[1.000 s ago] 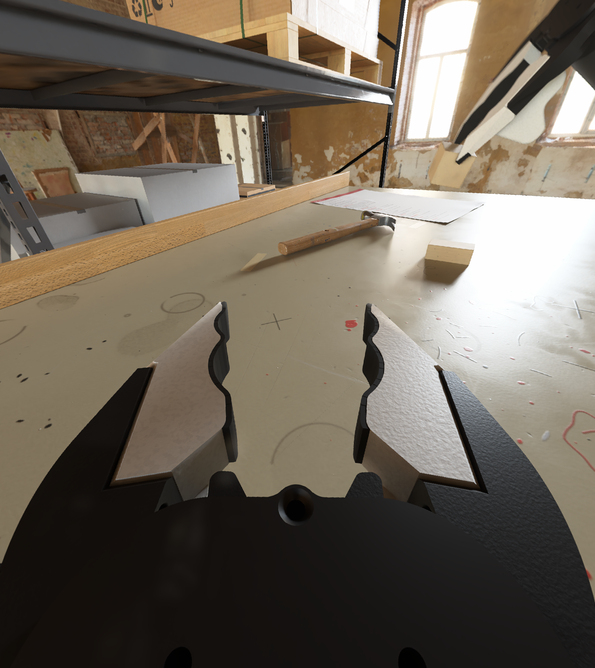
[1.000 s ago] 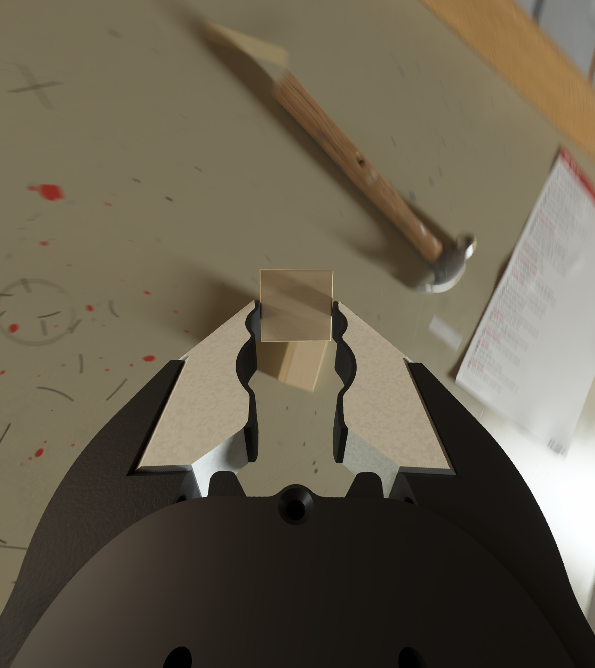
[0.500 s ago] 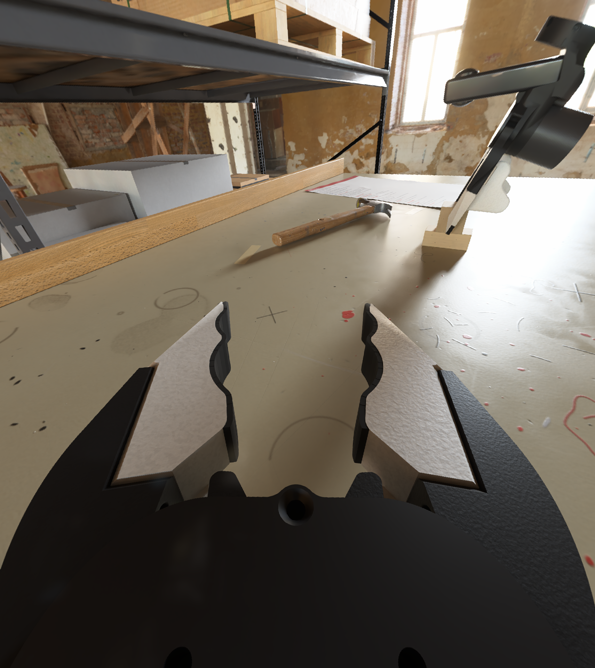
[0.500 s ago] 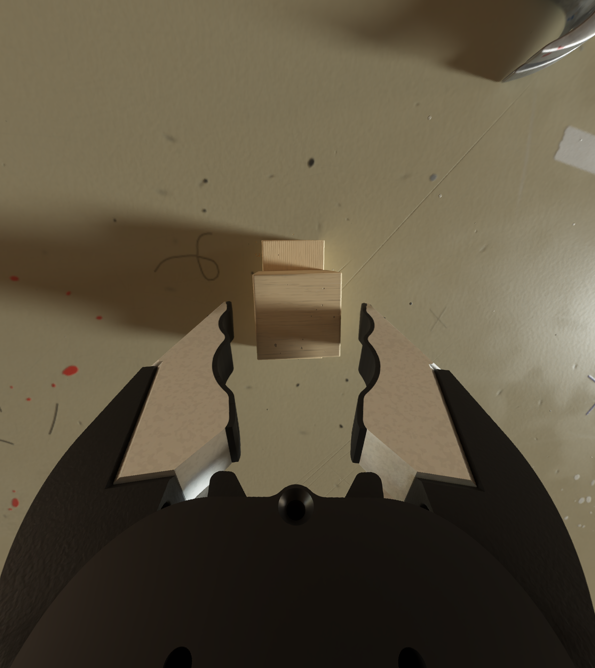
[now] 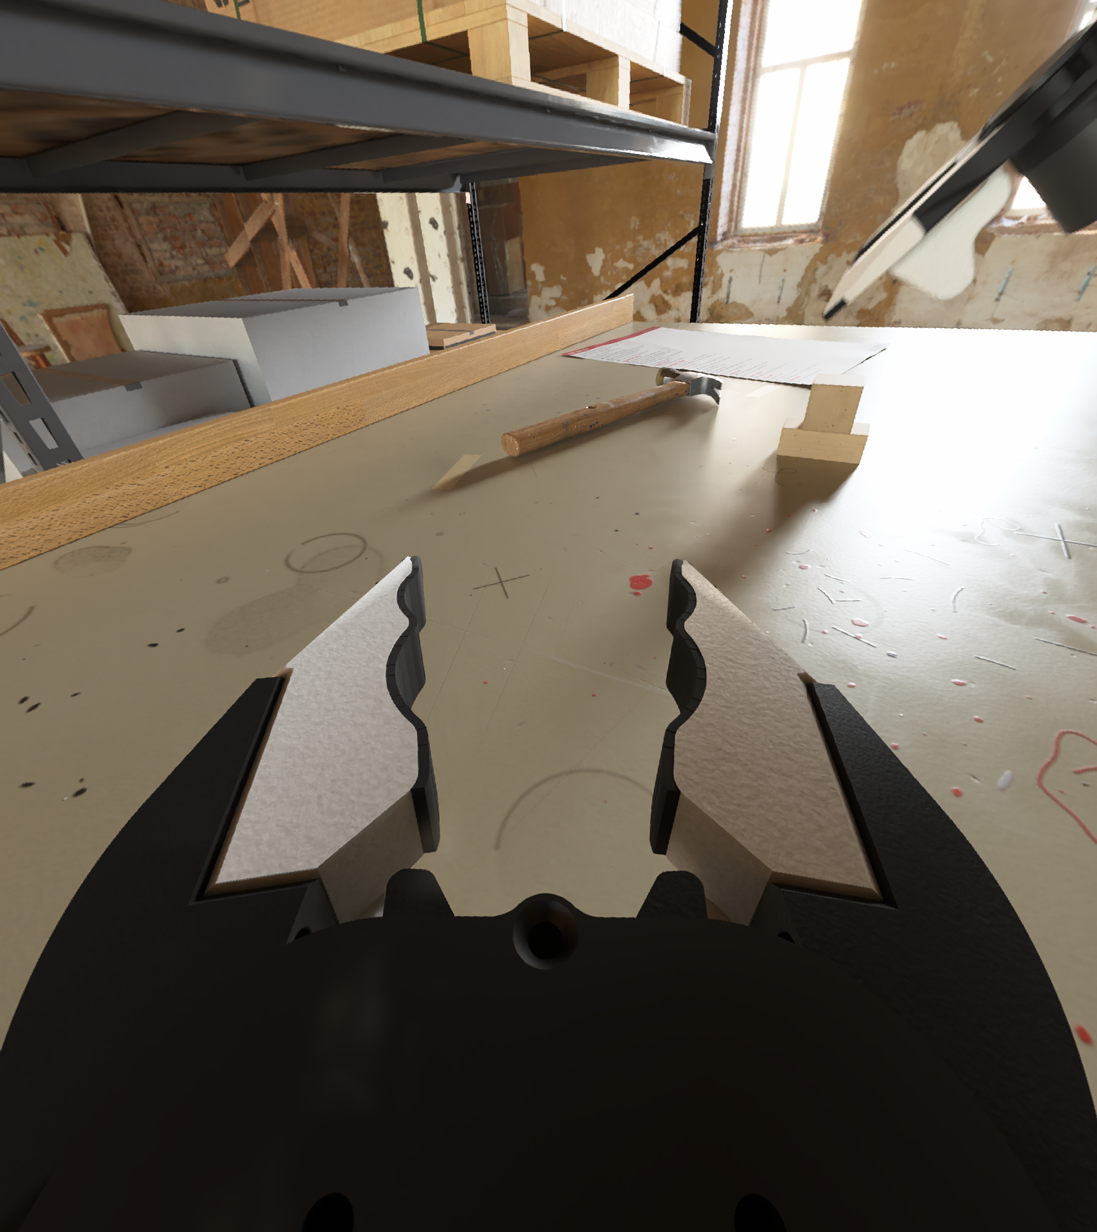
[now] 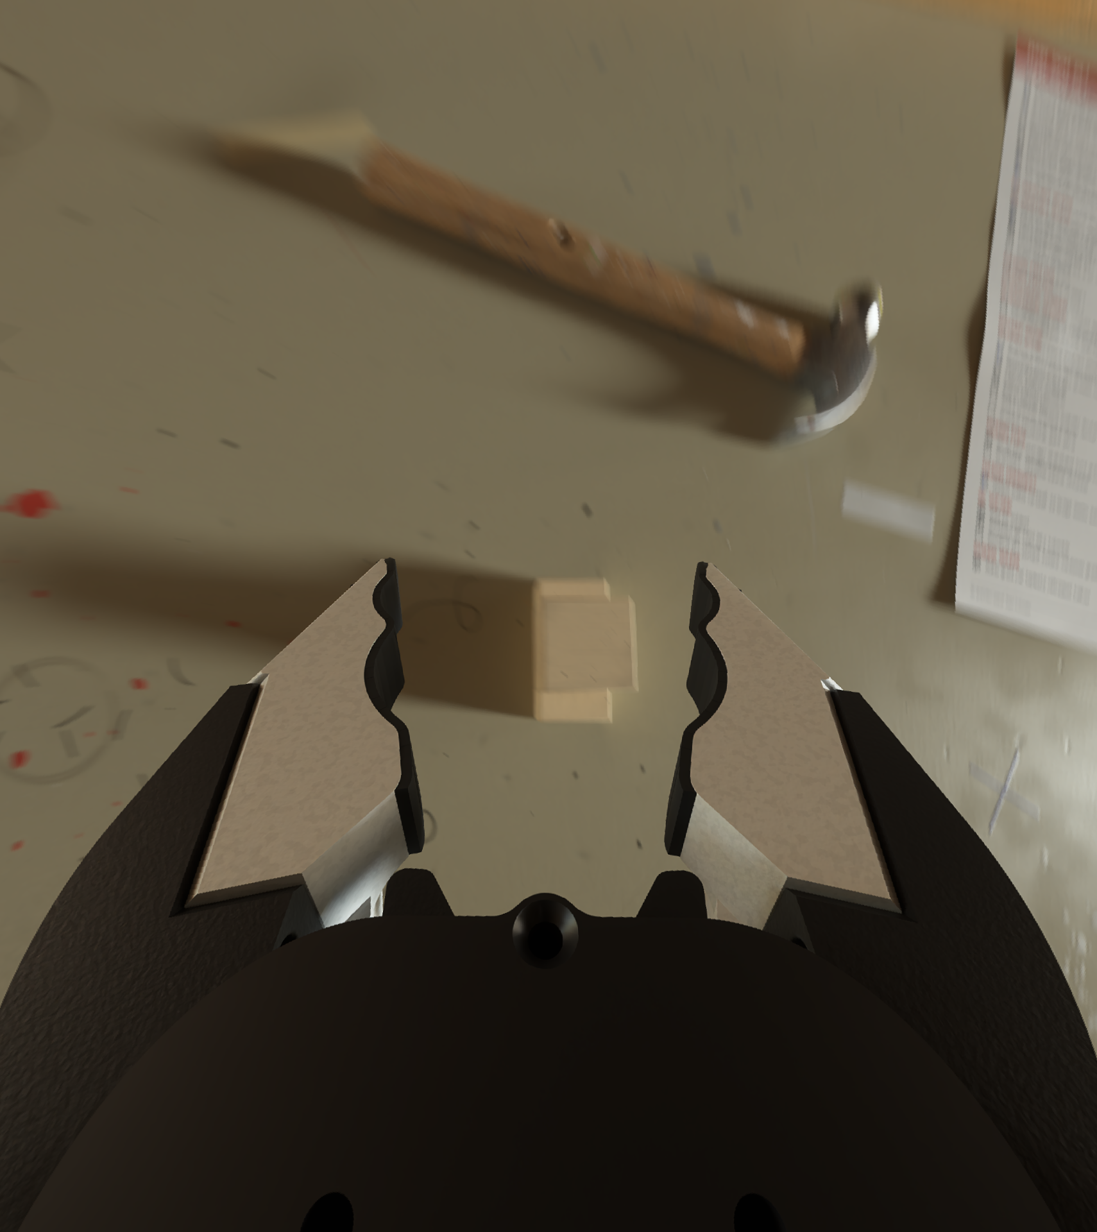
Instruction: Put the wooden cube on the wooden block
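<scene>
Wooden cube [image 5: 832, 405] sits atop the block [image 5: 819, 448], just beside the hammer [image 5: 612, 410] head. Right gripper [image 6: 544, 567] hangs above the block, fingers spread and empty; left gripper [image 5: 542, 567], well apart from it, is spread too. Placement looks done; next should be clearing away without nudging the stack.

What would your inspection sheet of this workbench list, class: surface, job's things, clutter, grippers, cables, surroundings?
Surface: tan table, pen marks, red paint specks.
Job's things: wooden cube resting on wooden block.
Clutter: hammer, printed sheet, small wood wedge.
Grippers: left gripper open, empty; right gripper open, empty, above the stack.
Cables: nothing seen.
Surroundings: metal shelving, white boxes, windows.
</scene>
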Robot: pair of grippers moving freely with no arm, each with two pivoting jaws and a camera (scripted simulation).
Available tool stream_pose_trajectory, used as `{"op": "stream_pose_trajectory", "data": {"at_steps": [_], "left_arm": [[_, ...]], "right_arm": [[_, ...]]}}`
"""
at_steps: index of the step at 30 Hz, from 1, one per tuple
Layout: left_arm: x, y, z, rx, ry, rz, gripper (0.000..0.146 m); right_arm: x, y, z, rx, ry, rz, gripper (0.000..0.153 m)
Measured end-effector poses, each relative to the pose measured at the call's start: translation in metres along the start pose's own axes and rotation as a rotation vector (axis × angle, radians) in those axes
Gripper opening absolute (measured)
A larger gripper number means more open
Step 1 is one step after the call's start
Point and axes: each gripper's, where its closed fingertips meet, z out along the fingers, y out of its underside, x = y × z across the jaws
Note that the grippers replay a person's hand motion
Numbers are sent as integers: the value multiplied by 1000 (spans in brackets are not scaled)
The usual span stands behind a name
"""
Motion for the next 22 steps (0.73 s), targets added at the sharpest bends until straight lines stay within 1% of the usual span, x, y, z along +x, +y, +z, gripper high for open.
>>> {"op": "stream_pose_trajectory", "data": {"at_steps": [2,4,6,8,10,12,14,17,19,20,22], "left_arm": [[0,0,0,1,-2,2,74],[0,-1,-1,4,-3,3,74],[0,-2,-2,6,-3,5,74],[0,-3,-2,8,-5,8,74],[-1,-3,-2,9,-9,4,74],[-3,-2,-2,4,-18,3,74],[-4,-3,-3,9,-25,5,73],[-6,-6,-5,20,-37,3,73],[-8,-7,-6,29,-46,-3,73],[-8,-8,-7,33,-46,-7,73],[-9,-9,-7,40,-45,-10,73]], "right_arm": [[-30,-26,-22,130,-76,-101,86],[-69,-45,-39,225,-198,-232,78],[-110,-52,-51,279,-333,-368,71],[-153,-52,-58,325,-486,-501,61],[-194,-44,-57,320,-642,-601,49],[-225,-33,-45,242,-711,-654,44],[-250,-20,-24,129,-712,-688,44],[-278,0,11,-59,-669,-671,46],[-283,10,34,-167,-558,-670,52],[-282,12,43,-202,-492,-683,53],[-282,15,53,-248,-413,-713,53]]}}
